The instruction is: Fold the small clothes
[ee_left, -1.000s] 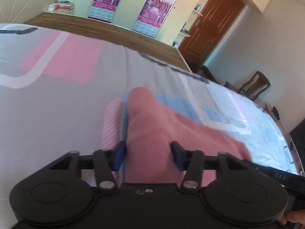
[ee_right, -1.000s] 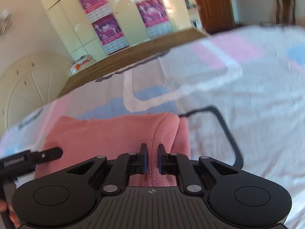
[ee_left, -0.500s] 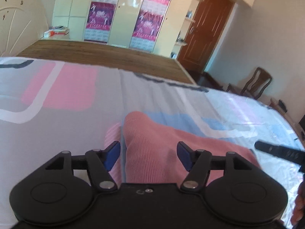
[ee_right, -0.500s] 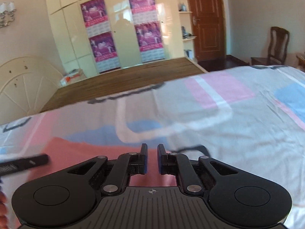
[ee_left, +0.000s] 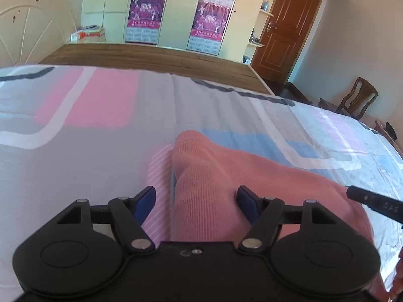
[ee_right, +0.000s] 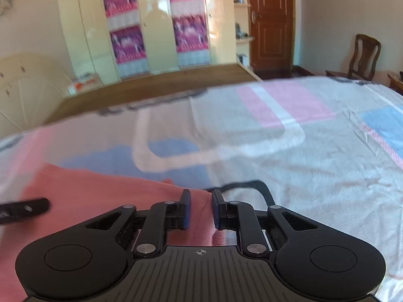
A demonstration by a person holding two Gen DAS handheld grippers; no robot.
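A pink knitted garment (ee_left: 221, 176) lies folded on the patterned bedsheet (ee_left: 88, 156). My left gripper (ee_left: 196, 201) is open, its blue-padded fingers standing either side of the garment's left end without pinching it. In the right wrist view the same garment (ee_right: 100, 196) lies at lower left. My right gripper (ee_right: 200, 209) is open by a narrow gap over the garment's right edge, holding nothing. Each gripper's black tip shows in the other's view, the right one in the left wrist view (ee_left: 372, 201) and the left one in the right wrist view (ee_right: 25, 209).
The bedsheet (ee_right: 302, 176) stretches far and right. A wooden bed frame (ee_left: 151, 58) borders it. Beyond stand a cream wardrobe with purple posters (ee_left: 176, 12), a brown door (ee_left: 289, 30) and a wooden chair (ee_left: 357, 98).
My right gripper has let go of the garment's folded edge, opened slightly and lifted back. My left gripper stayed open and drew back a little from the garment.
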